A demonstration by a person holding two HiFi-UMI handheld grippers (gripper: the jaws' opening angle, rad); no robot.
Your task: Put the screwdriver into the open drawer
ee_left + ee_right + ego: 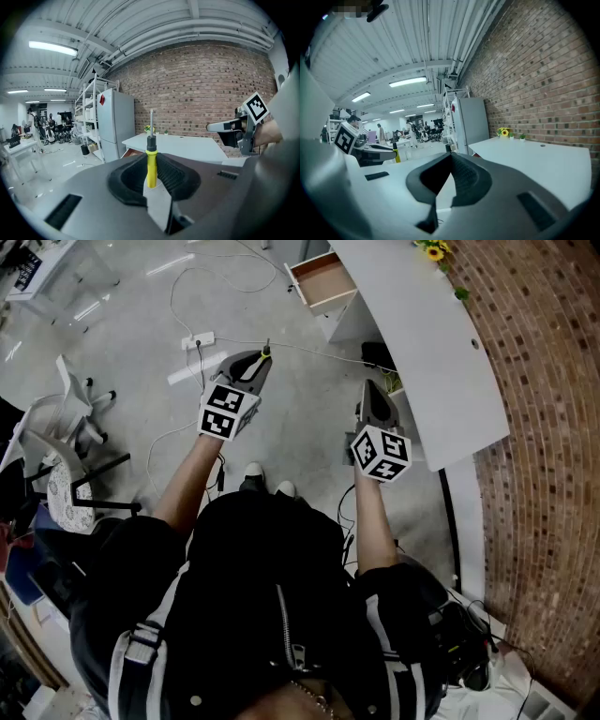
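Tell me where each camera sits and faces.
Head view: on the person's head, looking steeply down at floor, forearms, left tongs and right tongs.
Left gripper view: rides left tongs, faces brick wall past the gripped screwdriver; right tongs at right.
Right gripper view: rides shut right tongs, faces along the brick wall.
Both gripper views share the white table.

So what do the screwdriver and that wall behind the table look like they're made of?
Screwdriver: the handle looks like smooth yellow plastic with a black collar. The shaft is thin, grey and slightly shiny, so probably steel.
Wall: red-brown brick with pale mortar lines between courses, matte and rough-looking.
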